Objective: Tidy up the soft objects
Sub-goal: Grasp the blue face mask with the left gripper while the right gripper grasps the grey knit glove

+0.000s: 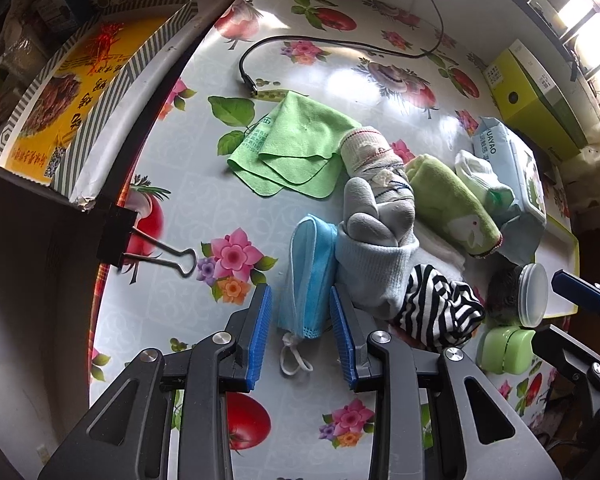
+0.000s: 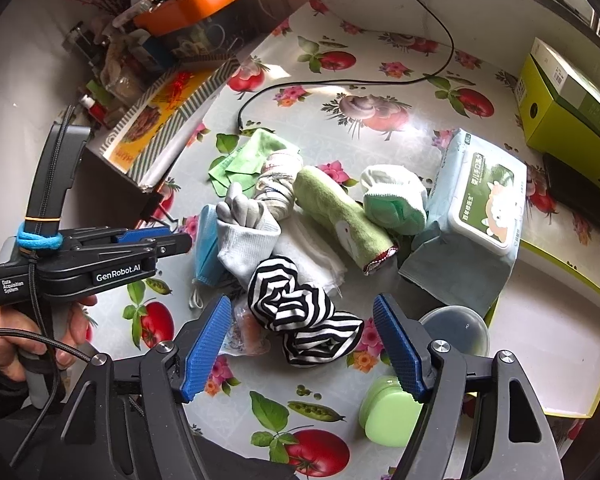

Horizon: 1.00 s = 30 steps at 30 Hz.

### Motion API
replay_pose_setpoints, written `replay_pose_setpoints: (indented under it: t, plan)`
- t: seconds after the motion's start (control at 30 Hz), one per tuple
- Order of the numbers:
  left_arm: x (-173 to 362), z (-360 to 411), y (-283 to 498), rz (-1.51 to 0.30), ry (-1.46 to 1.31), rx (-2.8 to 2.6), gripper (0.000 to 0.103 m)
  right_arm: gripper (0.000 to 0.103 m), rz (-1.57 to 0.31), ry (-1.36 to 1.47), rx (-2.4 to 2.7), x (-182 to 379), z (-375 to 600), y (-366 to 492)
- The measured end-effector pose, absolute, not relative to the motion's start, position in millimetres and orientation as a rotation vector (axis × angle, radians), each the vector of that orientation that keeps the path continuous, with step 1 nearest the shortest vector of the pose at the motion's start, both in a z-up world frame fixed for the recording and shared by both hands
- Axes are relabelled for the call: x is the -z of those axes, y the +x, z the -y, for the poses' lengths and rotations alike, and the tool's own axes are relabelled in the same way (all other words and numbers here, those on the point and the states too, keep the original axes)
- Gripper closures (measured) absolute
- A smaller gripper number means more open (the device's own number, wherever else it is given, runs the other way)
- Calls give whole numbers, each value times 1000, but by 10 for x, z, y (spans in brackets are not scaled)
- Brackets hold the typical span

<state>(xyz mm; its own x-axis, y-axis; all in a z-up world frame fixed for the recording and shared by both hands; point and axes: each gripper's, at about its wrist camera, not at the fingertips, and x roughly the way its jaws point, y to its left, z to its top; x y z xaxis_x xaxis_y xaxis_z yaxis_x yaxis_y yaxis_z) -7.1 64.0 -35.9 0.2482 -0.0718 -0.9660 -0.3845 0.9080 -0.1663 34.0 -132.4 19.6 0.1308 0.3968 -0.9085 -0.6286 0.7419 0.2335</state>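
Observation:
A folded blue face mask (image 1: pixel 308 276) lies on the flowered tablecloth. My left gripper (image 1: pixel 302 320) stands open over its near end, one blue pad on each side and neither pressing it. A black-and-white striped sock (image 2: pixel 300 316) lies bunched in front of my right gripper (image 2: pixel 302 344), which is open with its pads wide on either side of the sock and apart from it. Behind them lie a grey glove (image 1: pixel 368 216) tucked in a pale blue sock (image 1: pixel 376 272), a patterned sock roll (image 1: pixel 370 156), a green towel roll (image 1: pixel 452 200) and a green cloth (image 1: pixel 296 148).
A wet-wipes pack (image 2: pixel 480 200) and a white-green sock ball (image 2: pixel 392 196) sit at the right, beside a yellow-rimmed tray (image 2: pixel 560 320). A green round case (image 2: pixel 384 412) and a plastic tub (image 2: pixel 460 328) are near my right pad. A binder clip (image 1: pixel 156 252), a black cable (image 1: pixel 256 48) and a green box (image 1: pixel 540 92) are farther off.

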Motion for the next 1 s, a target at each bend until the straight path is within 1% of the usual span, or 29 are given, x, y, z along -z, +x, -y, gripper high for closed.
replay_pose_setpoints:
  t: [0.17, 0.27, 0.33, 0.63, 0.7, 0.73, 0.77, 0.87, 1.0]
  plan:
    - [516, -786, -103, -1319, -464, -228, 71, 28, -1247, -233, -767, -156, 1267, 343]
    - [591, -790, -109, -1325, -487, -203, 65, 28, -1258, -235, -768, -125, 1247, 349]
    - [627, -750, -98, -1329, -495, -177, 63, 28, -1268, -235, -764, -108, 1237, 359]
    - [889, -597, 58, -1380, -426, -147, 63, 28, -1297, -240, -789, -51, 1092, 409]
    - [905, -600, 74, -1365, -430, -144, 76, 28, -1297, -257, -810, -22, 1008, 430]
    - [907, -608, 69, -1365, -432, -147, 78, 28, -1297, -259, -818, -7, 965, 446]
    - [900, -622, 59, -1358, -446, -149, 83, 29, -1300, -247, -824, 9, 928, 467]
    - [856, -701, 4, -1340, -447, -169, 87, 29, -1314, -222, -844, 70, 799, 498]
    - [800, -895, -100, -1313, -461, -213, 88, 29, -1334, -232, -870, 187, 602, 532]
